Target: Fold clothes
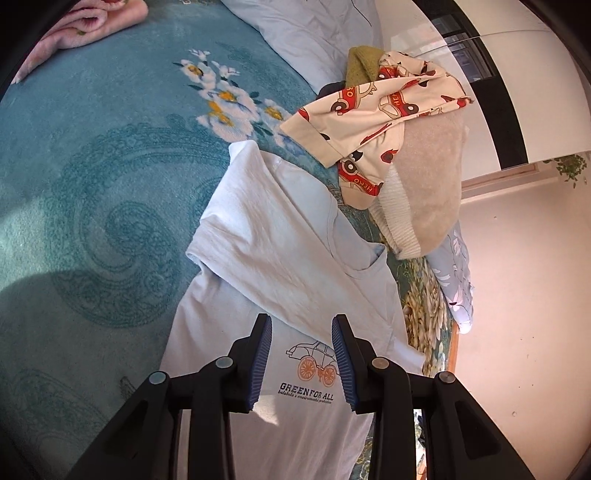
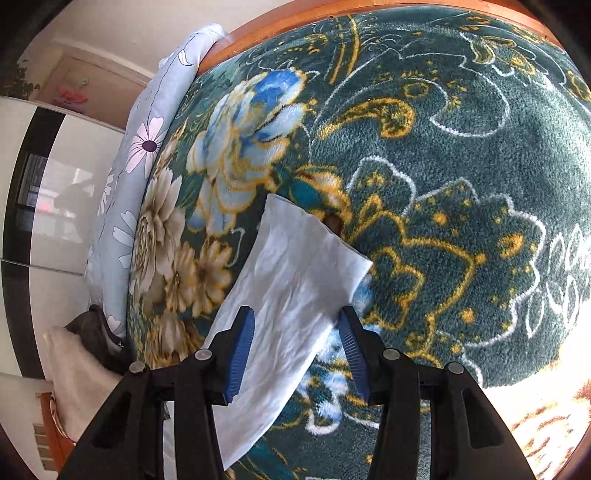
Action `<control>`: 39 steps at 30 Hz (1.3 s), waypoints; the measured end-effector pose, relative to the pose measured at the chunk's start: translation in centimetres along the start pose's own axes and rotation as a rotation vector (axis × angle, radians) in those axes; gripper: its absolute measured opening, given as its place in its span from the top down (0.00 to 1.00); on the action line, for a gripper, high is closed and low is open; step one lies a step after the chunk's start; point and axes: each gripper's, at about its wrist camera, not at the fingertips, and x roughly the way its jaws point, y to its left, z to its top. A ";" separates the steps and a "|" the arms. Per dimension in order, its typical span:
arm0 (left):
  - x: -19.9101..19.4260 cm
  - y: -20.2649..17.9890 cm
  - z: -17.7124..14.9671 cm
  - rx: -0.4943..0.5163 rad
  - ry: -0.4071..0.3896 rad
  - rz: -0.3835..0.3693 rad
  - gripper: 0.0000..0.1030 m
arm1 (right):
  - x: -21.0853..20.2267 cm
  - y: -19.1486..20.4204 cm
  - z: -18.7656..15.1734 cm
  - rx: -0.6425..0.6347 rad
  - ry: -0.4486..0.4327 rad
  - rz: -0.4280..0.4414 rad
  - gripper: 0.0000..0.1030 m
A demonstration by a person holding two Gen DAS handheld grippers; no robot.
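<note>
Folding step: T-shirt [image 1: 280,236] one sleeve folded in; other sleeve [image 2: 295,273] pending.
Left gripper [image 1: 302,363]: released, empty.
Right gripper [image 2: 297,354]: released over sleeve.
Next: clench sleeve, fold inward.

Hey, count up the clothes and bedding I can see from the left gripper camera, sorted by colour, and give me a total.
Pale blue: 2, the printed T-shirt and the pillow.
Cream with red cars: 1, the car-print garment.
Beige: 1, the knit sweater.
Olive green: 1, the olive garment.
Pink: 1, the pink blanket.
Total: 6. A dark item under the pile is too hidden to count.
</note>
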 end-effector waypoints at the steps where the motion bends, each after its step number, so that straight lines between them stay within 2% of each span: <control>1: 0.0 -0.1 -0.1 -0.003 0.004 -0.004 0.64 | 0.2 0.0 0.1 -0.003 -0.007 -0.017 0.60; 3: 0.0 -0.5 -0.2 0.006 0.012 -0.003 0.63 | 0.4 0.1 0.3 -0.013 -0.015 -0.049 0.84; 5: 0.1 -0.9 -0.3 0.016 0.021 -0.002 0.63 | 0.4 0.4 0.3 -0.031 -0.006 -0.046 0.94; 7: 0.1 -1.1 -0.5 0.024 0.027 0.001 0.63 | 0.0 1.5 0.0 -0.062 0.003 0.018 0.96; 9: 0.1 -0.9 -0.5 0.023 0.034 0.001 0.62 | -1.0 3.4 -1.0 -0.091 0.014 0.140 0.96; 12: 0.1 0.0 -0.5 -0.001 0.039 0.001 0.61 | -2.9 6.8 -3.6 -0.084 0.085 0.427 0.96; 14: 0.0 0.6 -0.4 -0.018 0.040 0.002 0.61 | -3.8 9.9 -6.2 -0.120 0.146 0.572 0.96; 18: -0.7 1.6 0.0 -0.047 0.020 -0.005 0.61 | -3.8 17.1 -13.0 -0.260 0.293 0.732 0.96; 21: -1.3 2.3 0.4 -0.070 0.001 -0.011 0.61 | -2.9 22.0 -19.3 -0.403 0.378 0.757 0.96; 24: -1.9 3.1 0.8 -0.092 -0.019 -0.017 0.60 | -0.8 25.1 -26.2 -0.501 0.486 0.742 0.96; 26: -2.3 4.0 1.0 -0.116 -0.021 -0.027 0.56 | 1.6 26.1 -30.8 -0.524 0.589 0.717 0.96; 31: -3.1 6.1 1.2 -0.173 -0.034 -0.048 0.54 | 7.4 25.9 -40.9 -0.590 0.765 0.579 0.96; 34: -3.3 7.0 1.3 -0.197 -0.042 -0.050 0.53 | 9.2 25.4 -44.8 -0.707 0.797 0.484 0.96; 36: -3.4 7.5 1.3 -0.210 -0.045 -0.052 0.52 | 9.7 25.0 -46.2 -0.764 0.815 0.443 0.93; 38: -3.2 7.9 1.4 -0.223 -0.041 -0.053 0.51 | 9.6 24.9 -46.7 -0.819 0.831 0.435 0.91; 39: -3.0 8.0 1.4 -0.226 -0.035 -0.053 0.50 | 9.4 25.0 -46.6 -0.845 0.836 0.445 0.87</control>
